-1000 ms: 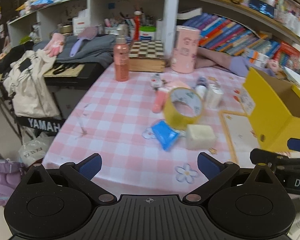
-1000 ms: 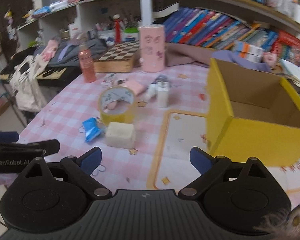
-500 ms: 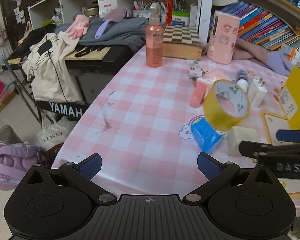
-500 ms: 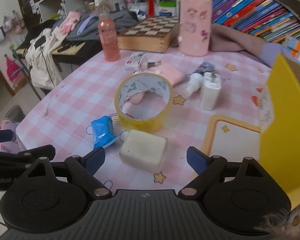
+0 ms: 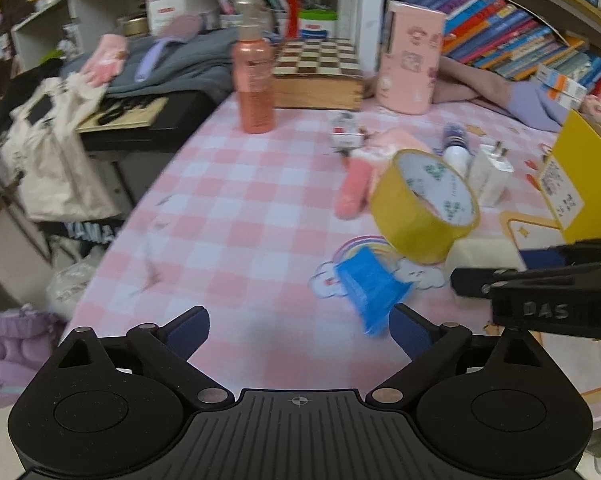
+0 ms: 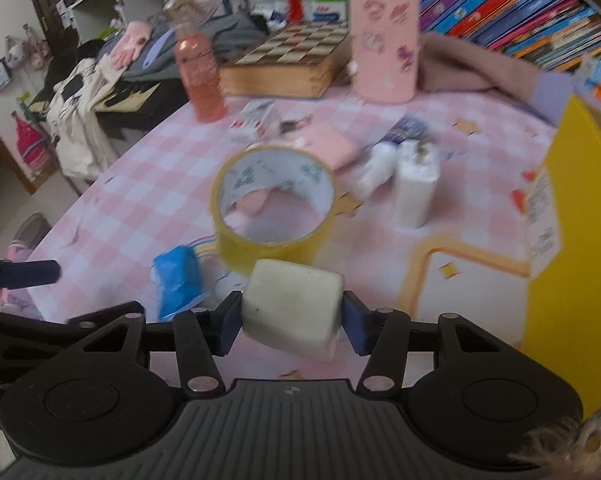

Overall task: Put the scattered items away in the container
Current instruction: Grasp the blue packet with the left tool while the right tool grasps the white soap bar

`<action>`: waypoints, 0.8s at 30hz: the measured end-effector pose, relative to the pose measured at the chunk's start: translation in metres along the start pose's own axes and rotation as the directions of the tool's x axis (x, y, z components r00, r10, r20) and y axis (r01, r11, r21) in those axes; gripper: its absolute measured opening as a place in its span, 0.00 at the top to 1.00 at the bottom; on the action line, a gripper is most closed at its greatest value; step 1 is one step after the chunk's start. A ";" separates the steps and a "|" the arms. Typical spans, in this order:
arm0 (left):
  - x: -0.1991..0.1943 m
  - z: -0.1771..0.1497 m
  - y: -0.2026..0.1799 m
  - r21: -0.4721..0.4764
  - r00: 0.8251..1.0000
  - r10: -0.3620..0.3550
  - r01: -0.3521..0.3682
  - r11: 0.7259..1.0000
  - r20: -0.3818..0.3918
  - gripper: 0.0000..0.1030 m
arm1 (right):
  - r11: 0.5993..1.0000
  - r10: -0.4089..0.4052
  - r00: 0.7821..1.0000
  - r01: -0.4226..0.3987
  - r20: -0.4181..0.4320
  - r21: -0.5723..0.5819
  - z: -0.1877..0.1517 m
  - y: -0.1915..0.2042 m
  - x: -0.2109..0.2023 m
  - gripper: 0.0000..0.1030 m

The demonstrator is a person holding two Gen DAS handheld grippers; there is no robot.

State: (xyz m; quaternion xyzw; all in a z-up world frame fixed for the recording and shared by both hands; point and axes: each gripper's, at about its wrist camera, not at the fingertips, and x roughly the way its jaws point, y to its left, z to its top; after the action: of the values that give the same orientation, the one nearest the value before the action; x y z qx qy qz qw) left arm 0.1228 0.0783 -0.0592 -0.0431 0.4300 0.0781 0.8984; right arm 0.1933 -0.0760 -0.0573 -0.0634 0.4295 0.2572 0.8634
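A white foam block (image 6: 294, 312) sits between the pads of my right gripper (image 6: 292, 322), whose jaws are closing and touch both its sides. Just behind it lie a yellow tape roll (image 6: 272, 200) and a blue packet (image 6: 178, 280). My left gripper (image 5: 298, 326) hovers low over the pink checked cloth. Its jaws stand wide and are closing slightly. The blue packet (image 5: 370, 288) lies just inside the left gripper's right fingertip, not pressed by either pad. The open yellow box (image 6: 572, 240) stands at the right.
Behind the tape roll are a white charger (image 5: 490, 176), a pink tube (image 5: 352, 188), a small carton (image 5: 344, 134) and a white tube (image 5: 456, 148). Further back stand a pink bottle (image 5: 254, 92), a chessboard box (image 5: 320, 76) and a tall pink box (image 5: 410, 64). The table edge (image 5: 140, 216) drops off at the left.
My right gripper came forward and down onto the white block and its jaws drew in around it. My left gripper moved closer to the blue packet.
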 end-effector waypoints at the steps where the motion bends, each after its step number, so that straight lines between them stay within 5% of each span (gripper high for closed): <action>1: 0.004 0.002 -0.004 0.011 1.000 -0.012 0.012 1.000 -0.003 0.09 | 1.000 -0.010 1.000 0.010 0.005 0.001 0.000 -0.003 -0.003 0.51; 6: 0.020 0.012 -0.020 0.064 0.998 -0.066 0.066 0.996 0.001 0.15 | 0.999 -0.031 1.000 0.030 0.008 0.026 -0.001 -0.014 -0.017 0.52; 16: 0.039 0.014 -0.029 0.119 0.997 -0.079 0.080 0.990 -0.008 0.57 | 0.997 -0.077 0.996 0.076 0.042 0.031 -0.002 -0.014 -0.036 0.52; 24: 0.005 0.021 -0.014 0.089 0.989 -0.139 0.135 0.987 0.045 0.62 | 0.996 -0.080 0.994 0.077 0.069 0.053 -0.004 -0.008 -0.052 0.52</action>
State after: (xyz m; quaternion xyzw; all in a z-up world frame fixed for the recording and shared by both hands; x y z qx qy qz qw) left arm 0.1442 0.0684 -0.0501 -0.0319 0.4060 -0.0012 0.9133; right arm 0.1686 -0.1039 -0.0201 -0.0492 0.4019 0.2143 0.8889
